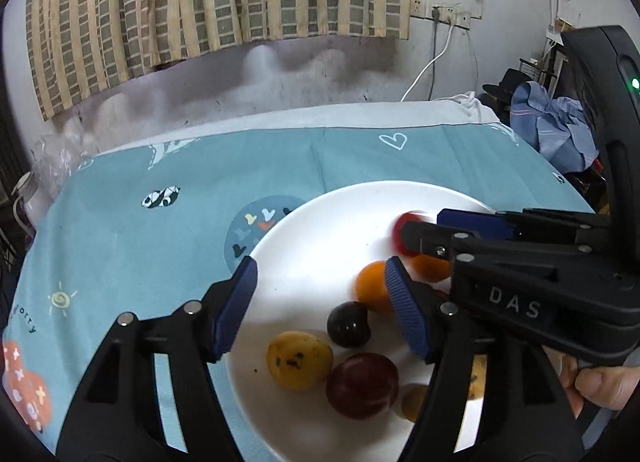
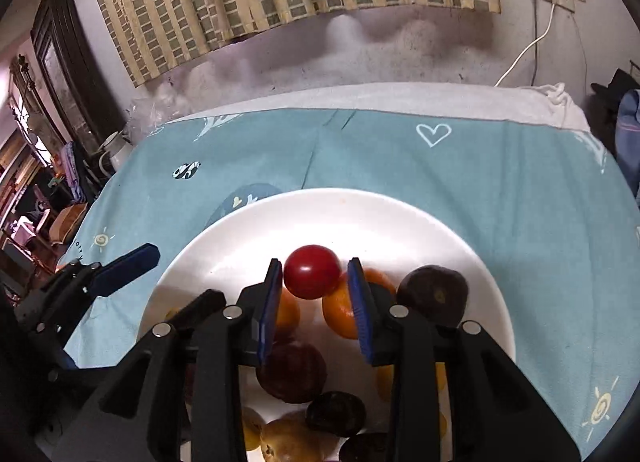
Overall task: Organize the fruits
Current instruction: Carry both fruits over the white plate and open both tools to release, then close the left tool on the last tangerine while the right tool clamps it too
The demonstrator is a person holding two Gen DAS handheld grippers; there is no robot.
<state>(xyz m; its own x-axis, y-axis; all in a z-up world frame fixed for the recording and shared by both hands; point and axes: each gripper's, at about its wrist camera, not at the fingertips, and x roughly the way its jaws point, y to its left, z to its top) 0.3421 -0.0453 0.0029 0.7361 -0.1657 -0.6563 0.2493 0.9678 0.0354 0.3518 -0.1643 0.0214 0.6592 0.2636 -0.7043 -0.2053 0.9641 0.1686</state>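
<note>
Left gripper (image 1: pixel 320 302) spread about halfway, blue pads (image 1: pixel 236 308) apart over the near part of the white plate (image 1: pixel 320 222), nothing pinched between them; one pad in front of an orange fruit (image 1: pixel 370 288), actual contact impossible to tell. Right gripper (image 2: pixel 314 294) drawn narrow around a small red fruit (image 2: pixel 311 271) at the fingertips; left pad (image 2: pixel 269 310) at the fruit's edge, a slim gap visible on the right side, so a true pinch not certain. In the left wrist view, same red fruit blurred at the right gripper's tips. Other fruit gathered on the plate: a yellow spotted one (image 1: pixel 299 360), a small dark plum (image 1: pixel 348 324), a larger dark red one (image 1: pixel 362 385), further orange ones (image 2: pixel 340 312) and a dark round one (image 2: pixel 432 294). Plate resting on a teal printed cloth (image 1: pixel 160 254). A hand (image 1: pixel 600 386) around the right gripper's handle.
</note>
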